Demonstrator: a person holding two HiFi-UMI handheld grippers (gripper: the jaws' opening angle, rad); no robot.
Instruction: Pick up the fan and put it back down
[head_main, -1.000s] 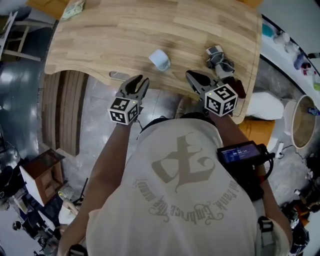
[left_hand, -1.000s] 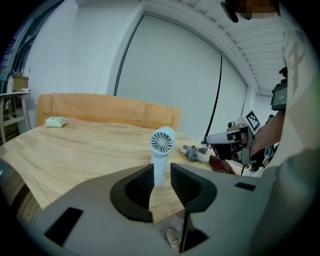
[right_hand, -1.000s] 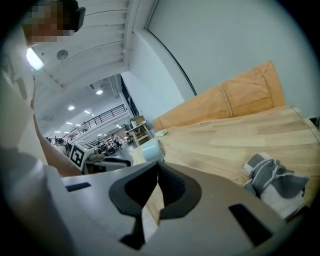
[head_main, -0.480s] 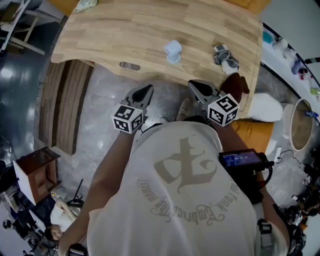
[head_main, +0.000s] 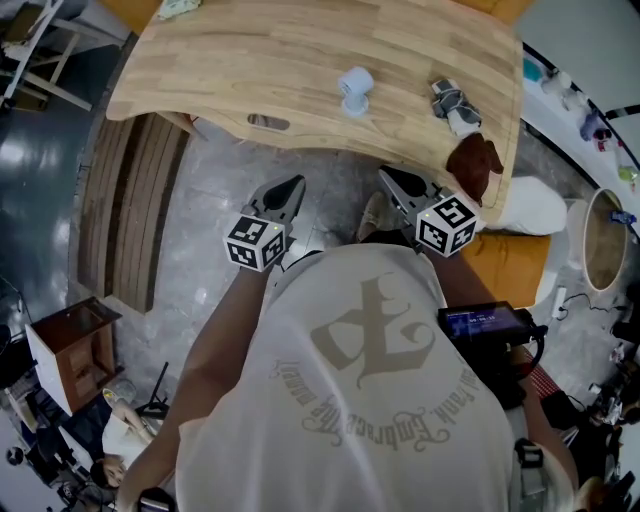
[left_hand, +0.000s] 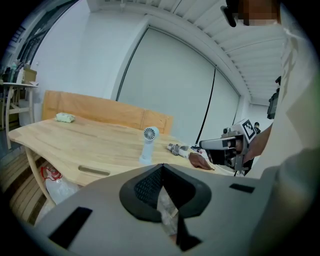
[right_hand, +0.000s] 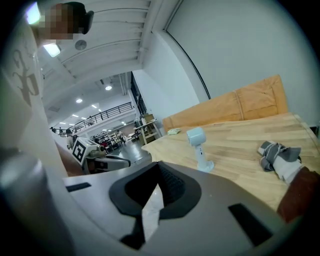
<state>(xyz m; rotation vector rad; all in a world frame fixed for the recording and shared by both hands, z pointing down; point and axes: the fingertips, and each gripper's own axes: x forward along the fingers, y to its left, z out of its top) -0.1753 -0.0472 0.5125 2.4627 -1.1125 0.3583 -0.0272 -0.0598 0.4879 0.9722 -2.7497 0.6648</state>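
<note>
Wooden table (head_main: 250, 60), one fan (head_main: 355, 88), two grippers (head_main: 290, 188) (head_main: 392, 178)

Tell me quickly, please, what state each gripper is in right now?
Left gripper: closed, holding nothing.
Right gripper: closed, holding nothing.

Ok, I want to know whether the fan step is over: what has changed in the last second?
The left gripper and right gripper have drawn back from the table edge to over the floor. The left's jaws, apart a second ago, are now shut on nothing; the right stays shut. The fan still stands upright in its place, and the grey bundle has not moved.
</note>
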